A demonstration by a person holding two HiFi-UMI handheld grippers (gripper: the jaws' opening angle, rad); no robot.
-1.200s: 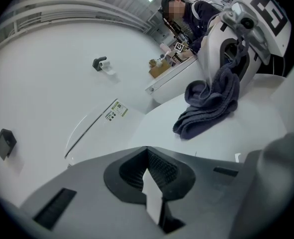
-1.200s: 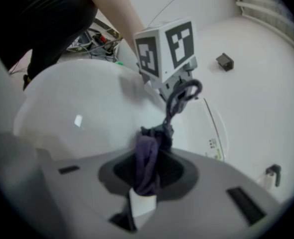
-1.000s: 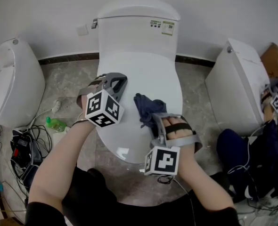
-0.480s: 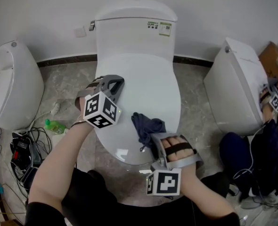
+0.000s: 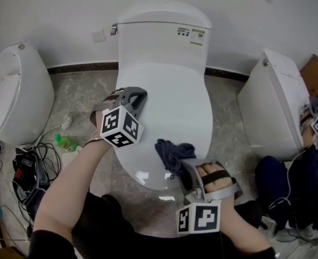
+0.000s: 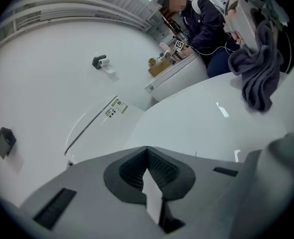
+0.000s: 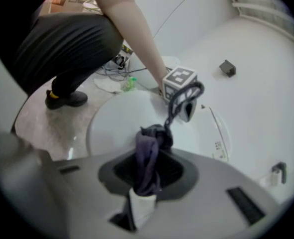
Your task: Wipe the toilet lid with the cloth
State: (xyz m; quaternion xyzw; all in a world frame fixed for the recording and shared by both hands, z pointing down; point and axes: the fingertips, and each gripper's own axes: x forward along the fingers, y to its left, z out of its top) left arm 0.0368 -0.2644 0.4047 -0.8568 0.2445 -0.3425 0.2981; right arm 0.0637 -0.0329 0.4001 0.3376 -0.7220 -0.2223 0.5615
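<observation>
Navy cloth point(image 5: 172, 152), clamped in the right gripper point(image 5: 185, 167), now sits nearer the 6 o'clock rim of the toilet lid point(image 5: 170, 99), likely ending one stroke; the left gripper point(image 5: 136, 97) is closed and empty.

Left gripper point(image 5: 136, 98) jaws together, right gripper point(image 5: 186, 168) clamping cloth point(image 5: 172, 151)

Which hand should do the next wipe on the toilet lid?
The right, I'd say. The right gripper is shut on the cloth, which lies on the toilet lid near its front. The left gripper is shut on nothing, at the lid's left edge.
</observation>
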